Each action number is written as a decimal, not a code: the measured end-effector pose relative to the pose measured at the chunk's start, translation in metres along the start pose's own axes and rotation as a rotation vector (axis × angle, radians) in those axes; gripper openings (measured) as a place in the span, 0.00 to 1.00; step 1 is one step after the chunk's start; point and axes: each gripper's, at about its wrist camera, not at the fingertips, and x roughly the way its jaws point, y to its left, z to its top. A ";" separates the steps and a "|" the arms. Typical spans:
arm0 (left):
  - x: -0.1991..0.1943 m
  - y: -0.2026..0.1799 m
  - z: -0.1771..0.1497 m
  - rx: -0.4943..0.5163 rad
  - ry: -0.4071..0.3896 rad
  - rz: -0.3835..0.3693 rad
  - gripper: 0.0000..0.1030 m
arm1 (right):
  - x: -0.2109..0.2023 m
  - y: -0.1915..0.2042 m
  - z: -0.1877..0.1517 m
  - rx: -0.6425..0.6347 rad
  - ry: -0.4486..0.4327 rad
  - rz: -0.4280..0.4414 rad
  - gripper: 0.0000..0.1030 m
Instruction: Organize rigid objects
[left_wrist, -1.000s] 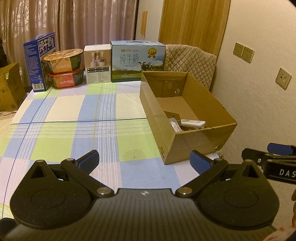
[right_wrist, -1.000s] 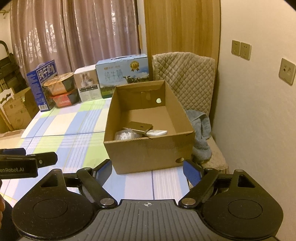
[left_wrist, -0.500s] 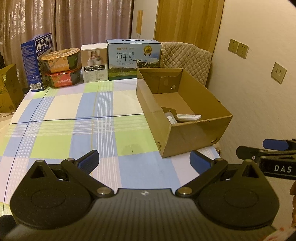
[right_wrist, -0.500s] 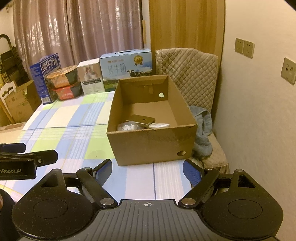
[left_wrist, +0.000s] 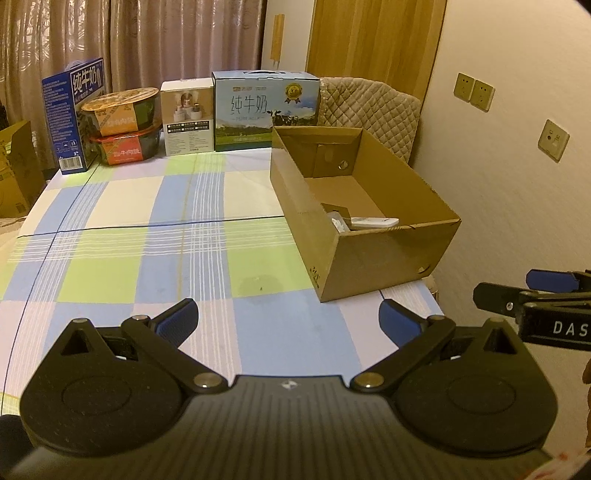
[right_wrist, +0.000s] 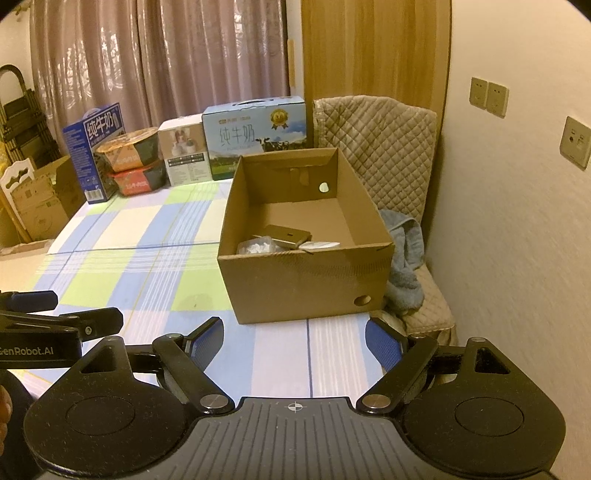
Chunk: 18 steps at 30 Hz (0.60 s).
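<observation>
Both grippers, left (left_wrist: 288, 317) and right (right_wrist: 293, 341), hang with jaws apart and nothing in them at the bottom of frame. The box (right_wrist: 303, 280), centre right, already holds a few small items (right_wrist: 288, 236). The checked table (left_wrist: 147, 258) looks cleared, so sorting seems almost finished.

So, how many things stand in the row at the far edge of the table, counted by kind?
Milk cartons: 2, dark blue and light blue
Noodle bowls: 2, upper stacked on lower
White box: 1
Total: 5
</observation>
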 end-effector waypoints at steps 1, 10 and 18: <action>0.000 0.000 0.000 0.001 0.001 0.000 1.00 | -0.001 0.000 -0.001 0.001 -0.001 0.000 0.79; 0.000 -0.002 -0.001 0.000 0.002 0.001 1.00 | -0.004 0.000 -0.002 0.005 -0.007 0.007 0.79; 0.000 -0.002 -0.002 -0.001 0.002 0.002 1.00 | -0.004 0.001 -0.001 0.007 -0.006 0.007 0.79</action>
